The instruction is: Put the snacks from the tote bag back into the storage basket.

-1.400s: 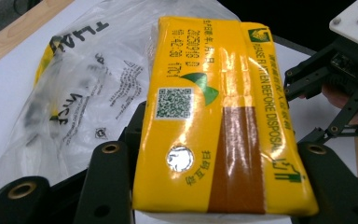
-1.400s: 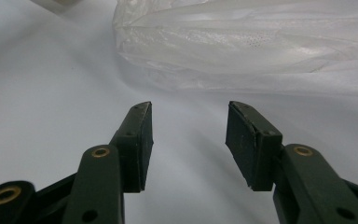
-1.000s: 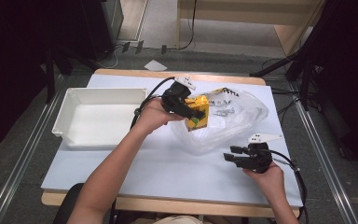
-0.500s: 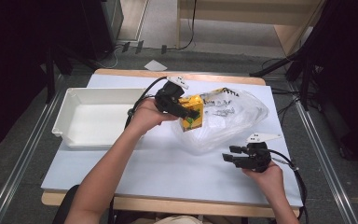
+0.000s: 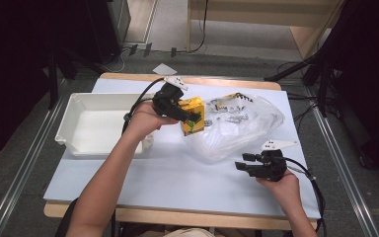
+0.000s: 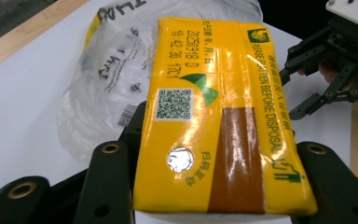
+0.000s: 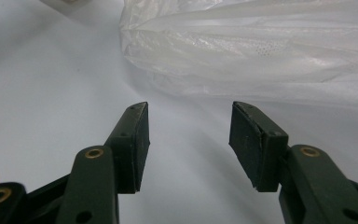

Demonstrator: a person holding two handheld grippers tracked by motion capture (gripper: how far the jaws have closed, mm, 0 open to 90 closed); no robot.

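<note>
Nearest the person, the right gripper (image 5: 250, 166) rests low over the surface (image 5: 177, 182), its jaws spread with nothing between them; they have just been opening a little further. In the right gripper view the pads (image 7: 137, 140) stand apart over bare white, pointing at the near edge of the bag (image 7: 261, 51), close to it but not touching.

Farther in, the bag (image 5: 237, 128) lies crumpled on the surface, clear plastic with printed marks, its mouth toward the left. At that mouth the left gripper (image 5: 190, 118) is clamped on the carton (image 5: 193, 114), a yellow box with a brown band and a foil-sealed straw hole. In the left gripper view the carton (image 6: 214, 121) sits squarely between the black jaws, lifted clear of the surface, with the bag behind it.

Beyond the left hand (image 5: 145, 118), the tray (image 5: 69, 128) sits at the surface's left side, white and with nothing in it.

The step in hand looks like carrying the carton out of the bag toward the tray. Next, the left hand probably needs to swing left over the tray's rim, lower the carton and let go, while the right gripper could pin the bag.
</note>
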